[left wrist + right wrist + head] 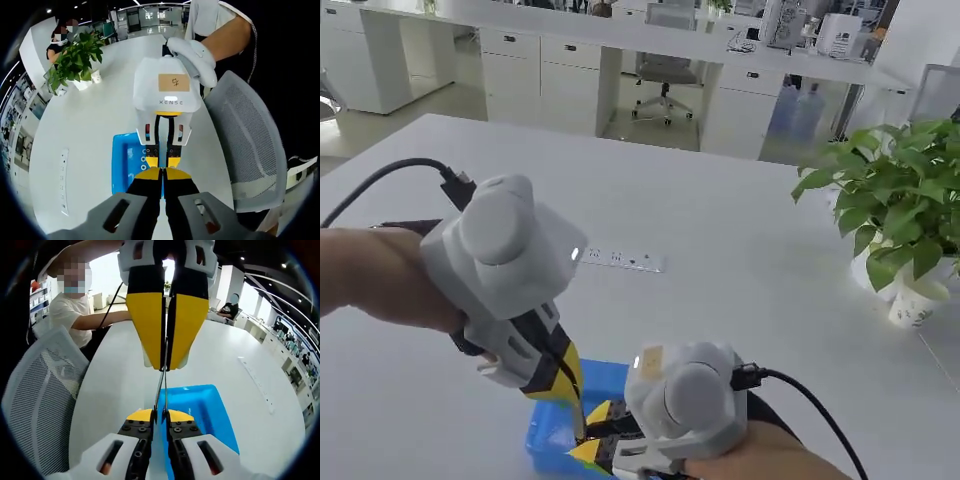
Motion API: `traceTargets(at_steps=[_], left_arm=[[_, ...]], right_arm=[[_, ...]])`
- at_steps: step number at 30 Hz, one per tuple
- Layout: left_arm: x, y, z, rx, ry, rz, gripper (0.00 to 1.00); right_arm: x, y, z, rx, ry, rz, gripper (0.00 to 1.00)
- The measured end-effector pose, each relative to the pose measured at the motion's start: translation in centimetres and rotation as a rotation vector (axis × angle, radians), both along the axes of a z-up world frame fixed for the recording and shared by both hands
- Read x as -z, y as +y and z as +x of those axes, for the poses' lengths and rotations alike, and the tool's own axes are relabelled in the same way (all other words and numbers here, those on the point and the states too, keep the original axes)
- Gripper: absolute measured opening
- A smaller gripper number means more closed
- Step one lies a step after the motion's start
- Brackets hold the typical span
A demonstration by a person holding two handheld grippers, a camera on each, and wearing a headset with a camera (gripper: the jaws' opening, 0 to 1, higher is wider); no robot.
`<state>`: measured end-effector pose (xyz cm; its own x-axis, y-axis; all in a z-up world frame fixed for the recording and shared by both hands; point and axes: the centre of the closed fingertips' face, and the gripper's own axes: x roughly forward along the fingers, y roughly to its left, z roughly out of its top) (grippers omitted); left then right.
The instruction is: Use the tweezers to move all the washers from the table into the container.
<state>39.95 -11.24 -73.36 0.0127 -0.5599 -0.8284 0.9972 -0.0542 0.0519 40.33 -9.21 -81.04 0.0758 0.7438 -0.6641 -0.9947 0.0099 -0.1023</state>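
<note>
Two units, the left hand-held gripper [165,367] and the right hand-held gripper [161,416], clamp the thin tweezers [162,390] above the blue container [200,405] on the desk [120,380]; an uneven release would probably twist or drop the tweezers.

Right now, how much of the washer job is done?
Done: can't tell, I can't make out any washers. In hand: the left gripper and right gripper both pinch the tweezers over the blue container. Left: picking up the washers and dropping them in.
</note>
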Motion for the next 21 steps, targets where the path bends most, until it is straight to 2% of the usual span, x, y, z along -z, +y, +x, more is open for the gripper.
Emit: traceTargets(at_steps=[6, 21], left_arm=[[0.9, -0.5, -0.9, 0.008, 0.002, -0.001, 0.03], [3.0, -1.0, -1.8, 0.007, 0.001, -0.017, 0.03]], right_arm=[[0.9, -0.4, -0.8, 0.005, 0.006, -0.005, 0.11], [3.0, -1.0, -2.1, 0.01, 0.03, -0.015, 0.11]])
